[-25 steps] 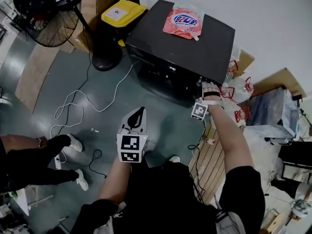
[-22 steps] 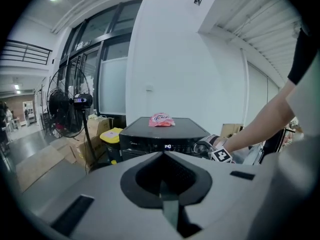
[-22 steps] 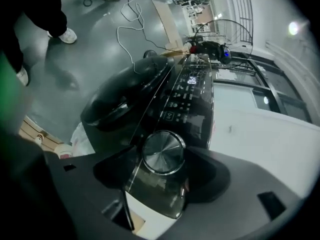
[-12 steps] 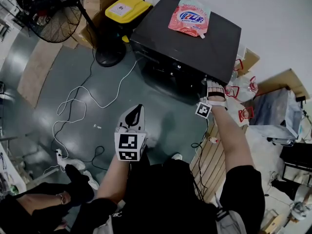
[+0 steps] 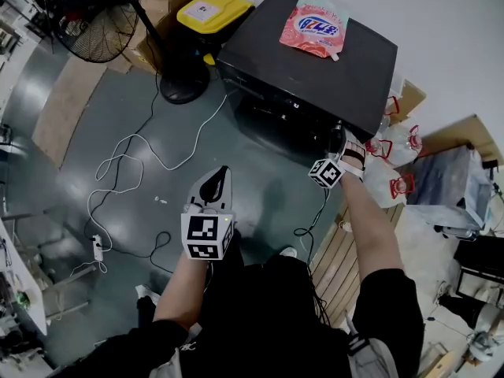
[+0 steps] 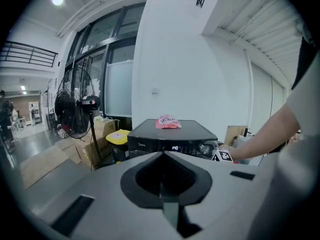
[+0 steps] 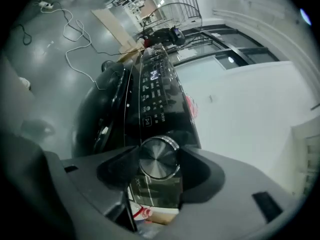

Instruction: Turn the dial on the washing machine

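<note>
Dial (image 7: 159, 157), the only one on the single washing machine (image 5: 315, 69), sits clasped in the right gripper (image 7: 159, 160), whose jaws have just been closing; the left gripper (image 5: 220, 178) is clenched empty.

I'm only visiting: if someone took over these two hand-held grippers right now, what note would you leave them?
Right gripper: fingers have just been closing and now clamp the round silver metal dial on the front of the black washing machine.
Left gripper: shut, empty, held back from the machine.
Done: dial grasped.
Left: turn it, then release; its setting cannot be read here.
</note>
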A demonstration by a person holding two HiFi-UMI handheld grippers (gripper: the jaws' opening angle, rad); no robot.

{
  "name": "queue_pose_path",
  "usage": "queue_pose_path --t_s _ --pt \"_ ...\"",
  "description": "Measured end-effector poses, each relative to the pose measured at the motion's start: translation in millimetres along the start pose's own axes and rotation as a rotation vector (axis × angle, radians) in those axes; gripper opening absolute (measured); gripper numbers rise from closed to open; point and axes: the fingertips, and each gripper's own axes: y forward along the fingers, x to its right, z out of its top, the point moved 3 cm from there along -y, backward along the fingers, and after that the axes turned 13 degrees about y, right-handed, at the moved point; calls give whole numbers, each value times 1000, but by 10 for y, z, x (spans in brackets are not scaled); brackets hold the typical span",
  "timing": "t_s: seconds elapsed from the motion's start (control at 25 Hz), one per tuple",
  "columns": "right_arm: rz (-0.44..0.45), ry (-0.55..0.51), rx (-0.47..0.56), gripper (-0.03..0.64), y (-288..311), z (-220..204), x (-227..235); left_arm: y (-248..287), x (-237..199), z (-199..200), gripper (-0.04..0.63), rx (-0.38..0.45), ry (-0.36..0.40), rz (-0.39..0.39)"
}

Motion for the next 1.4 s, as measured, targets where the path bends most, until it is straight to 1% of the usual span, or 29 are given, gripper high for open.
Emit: queue_pose_path --t_s 0.08,0.2,0.24,0.4,0.56,0.64,0.8,1.04,1.4 --pt "10 103 -9 256 -3 10 13 -29 -14 -13 12 -1 0 5" --pt "22 306 -42 239 2 61 53 -54 -8 -26 12 -4 1 6" --pt "20 339 -48 239 5 73 69 -56 0 -24 12 -4 2 5" --pt "23 385 -42 238 0 55 95 -85 11 -36 12 -2 4 8" --pt "15 509 -56 239 -10 60 116 -109 -21 -79 12 -15 6 17" --pt "12 532 -52 241 -3 57 136 -108 -22 -97 12 -19 4 20" --pt "22 535 -42 240 0 63 121 -101 7 -133 12 -21 1 20" --pt "17 573 -53 241 -10 39 129 -90 57 -113 12 -13 2 20" --pt "12 708 -96 245 -5 43 157 -116 -14 -98 12 -16 9 26"
